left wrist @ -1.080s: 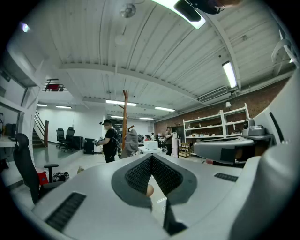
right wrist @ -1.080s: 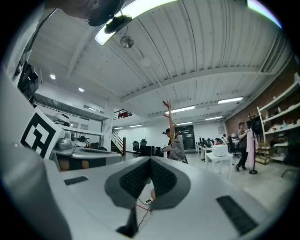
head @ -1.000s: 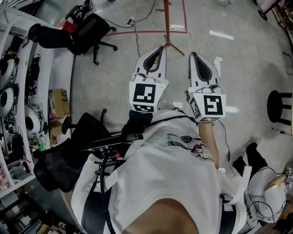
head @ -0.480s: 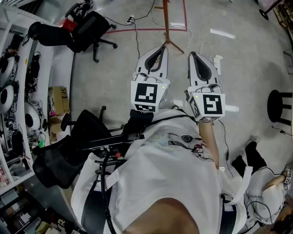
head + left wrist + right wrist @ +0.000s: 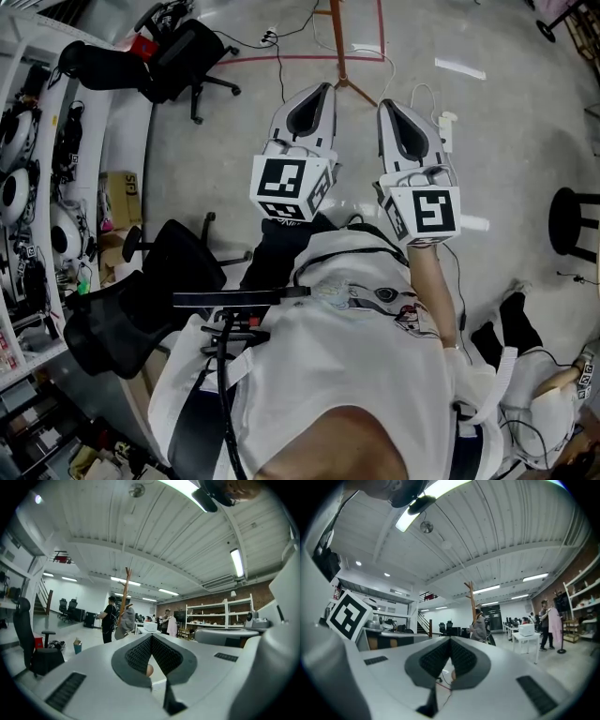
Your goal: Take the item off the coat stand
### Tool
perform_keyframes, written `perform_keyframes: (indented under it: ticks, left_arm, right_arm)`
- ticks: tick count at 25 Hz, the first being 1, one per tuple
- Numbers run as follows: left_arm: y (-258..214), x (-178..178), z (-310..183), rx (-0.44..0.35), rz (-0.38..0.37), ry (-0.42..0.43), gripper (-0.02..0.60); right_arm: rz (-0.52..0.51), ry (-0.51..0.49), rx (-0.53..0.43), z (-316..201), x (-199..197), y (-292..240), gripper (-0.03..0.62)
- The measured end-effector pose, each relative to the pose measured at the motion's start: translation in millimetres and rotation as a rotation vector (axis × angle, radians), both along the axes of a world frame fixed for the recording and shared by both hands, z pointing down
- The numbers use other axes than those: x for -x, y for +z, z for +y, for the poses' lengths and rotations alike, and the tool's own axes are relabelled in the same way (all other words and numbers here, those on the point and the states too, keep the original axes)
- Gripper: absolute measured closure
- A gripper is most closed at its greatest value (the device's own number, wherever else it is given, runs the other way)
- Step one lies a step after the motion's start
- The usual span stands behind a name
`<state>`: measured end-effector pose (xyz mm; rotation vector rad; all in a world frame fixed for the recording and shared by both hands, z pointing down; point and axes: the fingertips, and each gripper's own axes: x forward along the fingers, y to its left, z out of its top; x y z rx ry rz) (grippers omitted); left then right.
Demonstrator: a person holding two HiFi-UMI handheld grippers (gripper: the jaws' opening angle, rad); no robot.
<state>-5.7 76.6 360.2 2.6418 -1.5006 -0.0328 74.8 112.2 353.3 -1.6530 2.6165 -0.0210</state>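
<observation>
Pressed tip to tip on the left gripper (image 5: 151,638), w/ nothing pinched. Same on the right gripper (image 5: 450,640): closed up, empty. Both held out ahead of the body, side by side.

Further out, well apart from both: coat stand (image 5: 470,599), w/ the item (image 5: 479,626) hanging high on it, prob. a grey jacket, too small to be sure. Not yet touched.

Risks from here:
- Could tip the stand if tugged sideways instead of lifted up & off: slim pole, thin splayed legs.
- Could snag cloth on a branch if pulled at an angle.
- Must spread jaws before reaching, else only a poke at the fabric.
- Mind the cable (image 5: 278,70) on the floor (image 5: 216,159) nr the stand's base: trip or drag risk on the approach.

Materials etc.:
- Pads (image 5: 138,654): dark, finely ribbed, wedge-shaped, prob. rubbery.
- Gripper shells: smooth pale plastic, rounded.
- Stand: thin wood, branching up top.
- Item: soft, limp, draped in folds.
- Floor: bare grey concrete, slightly glossy, w/ red tape line (image 5: 253,62).
</observation>
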Motion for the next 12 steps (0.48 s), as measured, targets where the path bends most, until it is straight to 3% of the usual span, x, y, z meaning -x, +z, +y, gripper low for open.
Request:
perform_keyframes:
  ticks: [4,12]
  left_arm:
    - [5,5,-2,0.065,0.093,0.007,0.578]
    - [25,17,-28,0.165,0.163,0.022,0.578]
  right_arm:
    - [-0.021,0.006,0.015,-6,-10,3,0.589]
    - [-0.043,0.017,0.053,-38,-8,17,0.589]
